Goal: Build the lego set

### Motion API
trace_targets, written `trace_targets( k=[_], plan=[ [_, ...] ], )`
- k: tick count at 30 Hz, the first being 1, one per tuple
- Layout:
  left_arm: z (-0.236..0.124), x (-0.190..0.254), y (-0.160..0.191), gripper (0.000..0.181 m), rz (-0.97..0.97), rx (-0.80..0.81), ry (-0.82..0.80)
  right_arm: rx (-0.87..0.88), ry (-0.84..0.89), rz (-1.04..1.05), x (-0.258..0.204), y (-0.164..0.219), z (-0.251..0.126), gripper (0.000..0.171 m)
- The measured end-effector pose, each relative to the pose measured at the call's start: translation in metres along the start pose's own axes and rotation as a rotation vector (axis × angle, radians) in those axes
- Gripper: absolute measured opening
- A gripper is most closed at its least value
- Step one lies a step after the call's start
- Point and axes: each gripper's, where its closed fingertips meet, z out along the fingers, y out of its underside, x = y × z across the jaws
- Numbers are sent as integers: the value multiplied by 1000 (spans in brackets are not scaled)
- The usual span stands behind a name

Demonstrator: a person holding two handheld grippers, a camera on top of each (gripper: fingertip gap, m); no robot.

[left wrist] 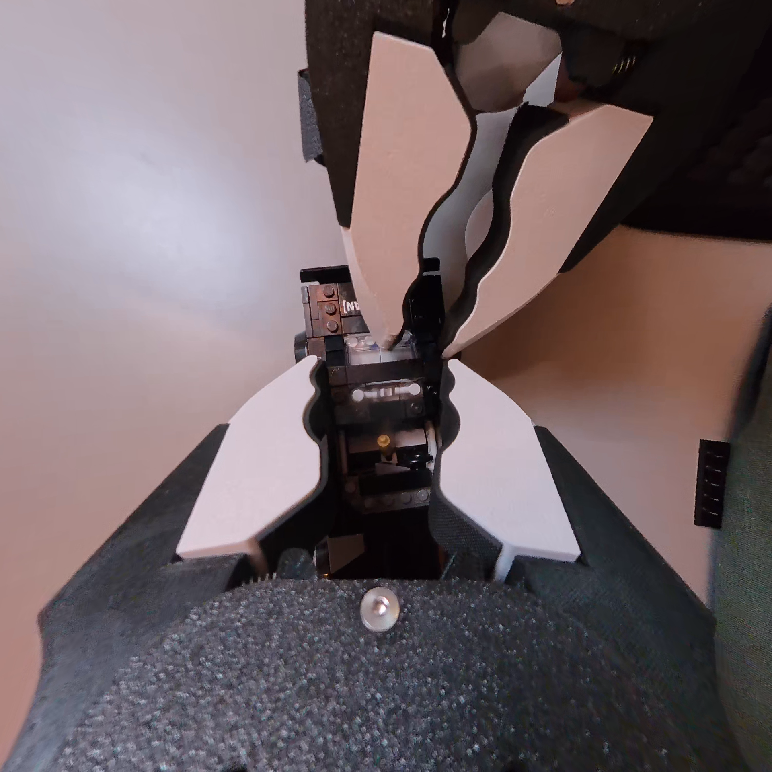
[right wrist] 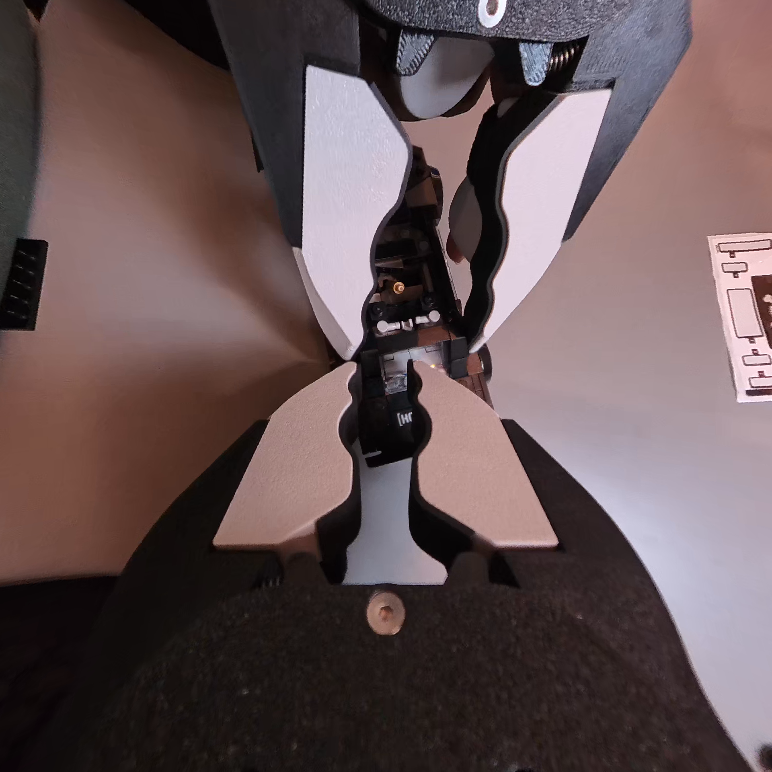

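Clamping the dark lego model (left wrist: pixel 382 422) between their two fingers, the left tongs (left wrist: pixel 381 367) hold it off the bench (left wrist: pixel 125 209), likely so that the other tool can work on it from the far end without it sliding. The right tongs (right wrist: pixel 384 367) stand parted and grasp nothing; one fingertip (left wrist: pixel 390 334) presses on the clear brick (left wrist: pixel 376 349) atop the model, probably to seat it, while the other rests by the model's side. A sticker sheet (right wrist: pixel 741 317) lies apart on the bench, and a black ridged strip (left wrist: pixel 711 482) sits at its edge.
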Motion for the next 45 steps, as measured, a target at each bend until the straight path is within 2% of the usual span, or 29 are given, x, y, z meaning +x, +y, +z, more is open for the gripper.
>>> trace_targets(
  k=[7,11,23,29,45],
  plan=[
    [-1,1,1,52,9,-28,-3,78,33,-71,-9,-10,-11,9],
    [0,2,0,53,14,-36,0,26,67,-75,-3,-3,-5,0],
    [1,3,-1,52,15,-31,5,-20,25,-102,-9,-6,-7,5],
    [1,2,-1,52,9,-25,3,-34,30,-91,-10,-4,-5,0],
    [1,2,0,54,66,-7,20,-61,-69,78,-11,-5,-3,0]
  ],
)
